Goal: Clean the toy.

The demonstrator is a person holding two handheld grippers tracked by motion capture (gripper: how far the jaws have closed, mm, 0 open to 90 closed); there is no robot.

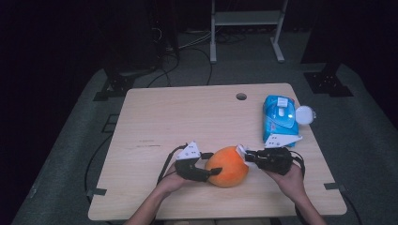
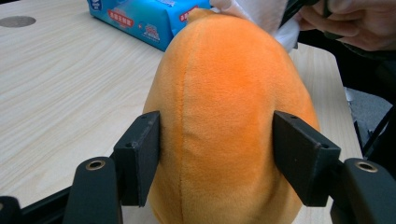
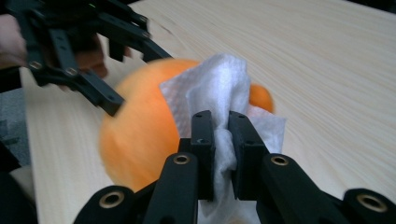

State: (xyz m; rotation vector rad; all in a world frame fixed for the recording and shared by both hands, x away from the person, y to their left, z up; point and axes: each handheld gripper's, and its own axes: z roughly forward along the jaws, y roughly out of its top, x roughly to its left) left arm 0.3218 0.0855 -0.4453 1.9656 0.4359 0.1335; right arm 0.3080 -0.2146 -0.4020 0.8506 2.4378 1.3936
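orange plush held at one end, wiped at the other

the desk (image 1: 155, 117) is pale wood with a round cable hole near its far edge, and the work sits at its near edge, in the middle. there lies the orange plush toy (image 1: 228, 166), egg-shaped, resting on the desk between the two grippers. farther back on the right lies a blue pack of wet wipes (image 1: 280, 117), its white lid flipped open to the side.

both forearms come in from the bottom of the high view and angle inward toward the toy. the left gripper (image 1: 210, 167) reaches in from the toy's left; the left gripper view looks along the plush's seam and shows the jaws pressed into its two sides, holding it. that same view catches the blue pack beyond the toy and the person's other hand at the upper right.

the right gripper (image 1: 244, 153) comes in from the right, level and pointing left. the right gripper view shows its jaws pinching a folded white wipe (image 3: 219, 93), which lies against the upper end of the toy. in the high view the wipe is a small white scrap at the gripper's tip.
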